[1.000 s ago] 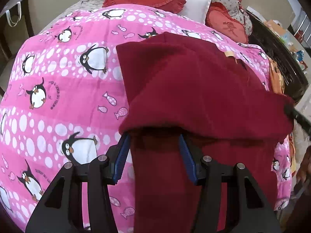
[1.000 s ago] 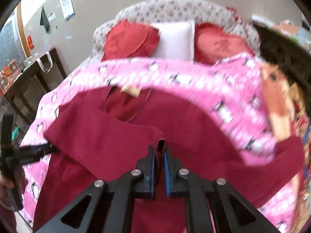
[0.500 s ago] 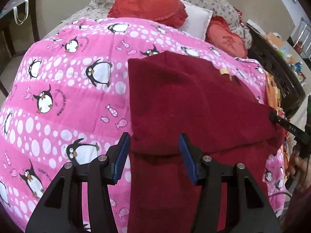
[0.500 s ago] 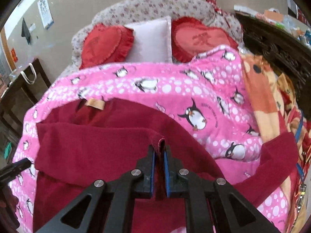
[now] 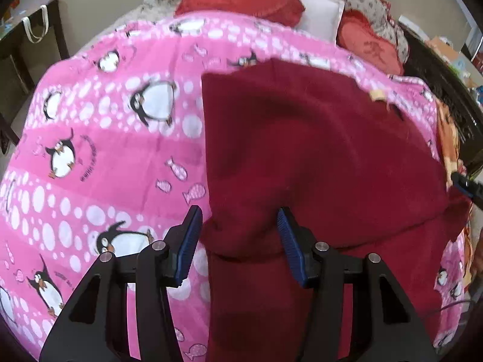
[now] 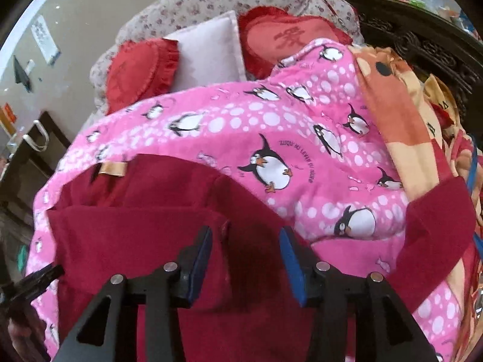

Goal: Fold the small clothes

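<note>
A dark red garment [image 5: 317, 157] lies on the pink penguin blanket [image 5: 105, 157], its upper part folded down over the lower part. A tan label [image 6: 113, 169] marks its neck. My left gripper [image 5: 238, 235] is open above the left end of the fold; the cloth edge sits between the pads untouched. My right gripper [image 6: 246, 250] hovers over the garment [image 6: 135, 241] with its jaws opening. The fold's corner lies by its left finger [image 6: 200, 256], free of the pads. One sleeve [image 6: 437, 226] trails off to the right. The right gripper's tip [image 5: 466, 185] shows at the left wrist view's edge.
Two red heart cushions [image 6: 142, 69] and a white pillow [image 6: 208, 51] lean on the floral headboard. An orange patterned blanket [image 6: 392, 105] and a dark carved frame [image 6: 422, 39] run along the right. A dark side table [image 5: 33, 39] with a bag stands at the left.
My right gripper was shut on the fold's corner; its jaws have now parted and the cloth has dropped onto the garment. The left gripper has stayed open over the fold.
</note>
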### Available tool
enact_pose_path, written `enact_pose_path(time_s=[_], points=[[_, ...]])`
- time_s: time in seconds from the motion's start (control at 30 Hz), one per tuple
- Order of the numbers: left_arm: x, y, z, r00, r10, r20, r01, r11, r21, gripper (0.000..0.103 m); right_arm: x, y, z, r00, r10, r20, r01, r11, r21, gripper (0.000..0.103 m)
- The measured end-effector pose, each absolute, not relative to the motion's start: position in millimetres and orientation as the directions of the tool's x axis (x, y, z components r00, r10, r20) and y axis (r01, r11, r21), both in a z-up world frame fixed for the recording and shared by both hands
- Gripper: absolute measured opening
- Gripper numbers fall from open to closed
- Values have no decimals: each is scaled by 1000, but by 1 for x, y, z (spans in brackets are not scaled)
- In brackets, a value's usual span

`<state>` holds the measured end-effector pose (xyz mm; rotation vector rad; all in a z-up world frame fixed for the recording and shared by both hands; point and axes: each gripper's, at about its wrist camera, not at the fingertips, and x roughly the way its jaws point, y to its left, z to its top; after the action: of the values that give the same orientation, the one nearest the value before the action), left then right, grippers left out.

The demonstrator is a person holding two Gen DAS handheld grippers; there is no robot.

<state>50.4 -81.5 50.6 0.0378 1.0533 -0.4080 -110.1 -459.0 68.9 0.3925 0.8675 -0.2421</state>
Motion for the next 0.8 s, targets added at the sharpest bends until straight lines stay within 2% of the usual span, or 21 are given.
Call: enact_pose_path(time_s=[0.07, 0.13, 0.23, 0.57, 0.8], points=[[51, -82, 56, 448, -319, -835, 338, 925, -173, 52, -115, -448, 73, 637, -35, -770, 330, 915, 232, 44], [55, -86, 57, 451, -315, -835, 335, 927, -169, 52, -114, -436, 72, 639, -25, -769, 300, 928, 219, 38], [61, -93, 51, 444, -301, -844, 330, 931, -158, 52, -108, -420, 64, 620, -22, -785, 271, 944, 188, 37], [76, -100, 34, 418, -285, -863, 321, 935, -154, 52, -80, -424, 34, 580, -17, -815, 295, 936, 190, 37], [86, -100, 29, 410, -288, -865, 304, 938, -168, 58, -70, -429, 32, 572, -8, -821, 288, 938, 192, 37]])
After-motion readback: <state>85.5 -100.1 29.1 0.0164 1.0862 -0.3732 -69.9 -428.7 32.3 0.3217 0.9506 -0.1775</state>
